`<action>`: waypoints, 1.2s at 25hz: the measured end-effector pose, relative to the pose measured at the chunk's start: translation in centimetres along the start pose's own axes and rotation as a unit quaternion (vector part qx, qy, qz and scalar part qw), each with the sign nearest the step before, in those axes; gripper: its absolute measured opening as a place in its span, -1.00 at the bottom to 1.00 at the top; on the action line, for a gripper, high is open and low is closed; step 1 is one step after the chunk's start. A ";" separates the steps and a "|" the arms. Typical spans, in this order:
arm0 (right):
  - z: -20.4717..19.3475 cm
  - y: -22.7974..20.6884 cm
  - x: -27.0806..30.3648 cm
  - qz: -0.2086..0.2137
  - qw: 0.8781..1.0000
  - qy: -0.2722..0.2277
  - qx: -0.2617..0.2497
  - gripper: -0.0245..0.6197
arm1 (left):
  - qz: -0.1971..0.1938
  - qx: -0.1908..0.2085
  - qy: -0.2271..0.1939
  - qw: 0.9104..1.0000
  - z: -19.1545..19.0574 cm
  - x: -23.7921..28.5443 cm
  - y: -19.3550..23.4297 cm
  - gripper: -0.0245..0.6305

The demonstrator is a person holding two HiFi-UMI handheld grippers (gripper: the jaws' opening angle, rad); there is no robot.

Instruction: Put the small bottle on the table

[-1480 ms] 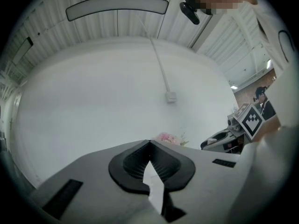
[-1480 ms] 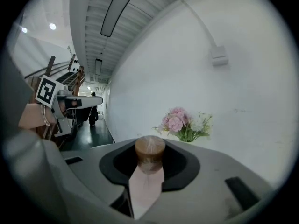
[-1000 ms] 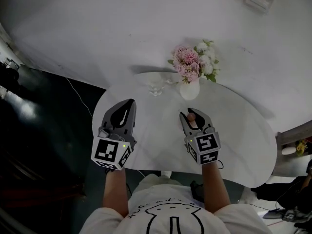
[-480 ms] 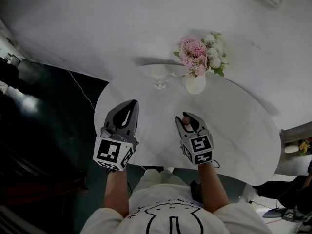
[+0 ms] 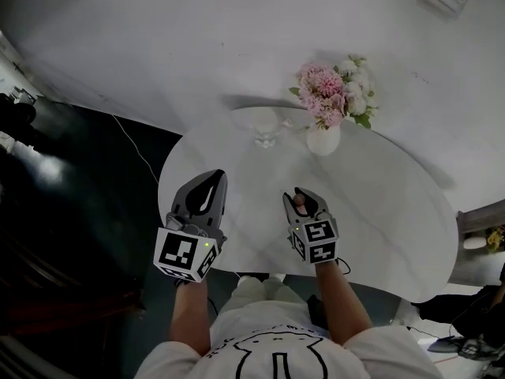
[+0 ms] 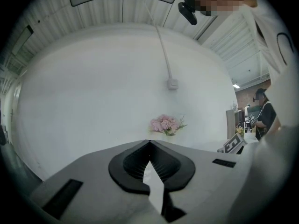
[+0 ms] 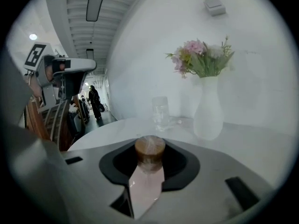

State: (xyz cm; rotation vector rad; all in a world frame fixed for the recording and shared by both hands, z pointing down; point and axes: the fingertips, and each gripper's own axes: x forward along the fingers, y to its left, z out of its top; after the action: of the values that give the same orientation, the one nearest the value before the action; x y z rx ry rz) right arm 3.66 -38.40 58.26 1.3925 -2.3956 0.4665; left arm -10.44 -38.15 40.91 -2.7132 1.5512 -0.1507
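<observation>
Bottle (image 7: 149,149) is sitting clamped in right gripper (image 5: 303,195), hovering over table (image 5: 379,212) near edge for setting down; left gripper (image 5: 207,181) is hanging clenched, empty.

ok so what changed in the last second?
The right gripper has come down toward the table, drawing back a little toward its near edge, away from the vase. It stays shut on the small bottle. The left gripper barely shifted, jaws together and empty. Vase and glass stand as before.
</observation>
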 end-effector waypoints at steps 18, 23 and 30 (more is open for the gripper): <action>-1.4 1.0 3.8 0.004 0.999 0.036 -0.015 -0.57 | 0.001 0.002 -0.001 1.000 0.4 -0.5 0.8 -0.92; -1.6 1.2 3.8 0.009 0.999 0.037 -0.024 -0.56 | 0.003 0.007 0.000 1.000 0.8 -0.7 0.6 -0.92; -1.9 1.3 4.0 0.002 0.998 0.039 -0.049 -0.56 | 0.010 0.009 -0.002 1.000 1.0 -1.1 1.0 -0.92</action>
State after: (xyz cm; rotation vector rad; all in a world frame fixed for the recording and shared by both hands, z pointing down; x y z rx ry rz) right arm 0.85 -40.01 61.50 1.3035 -2.3259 0.3906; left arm -11.74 -37.75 39.76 -2.6823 1.5671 -0.1567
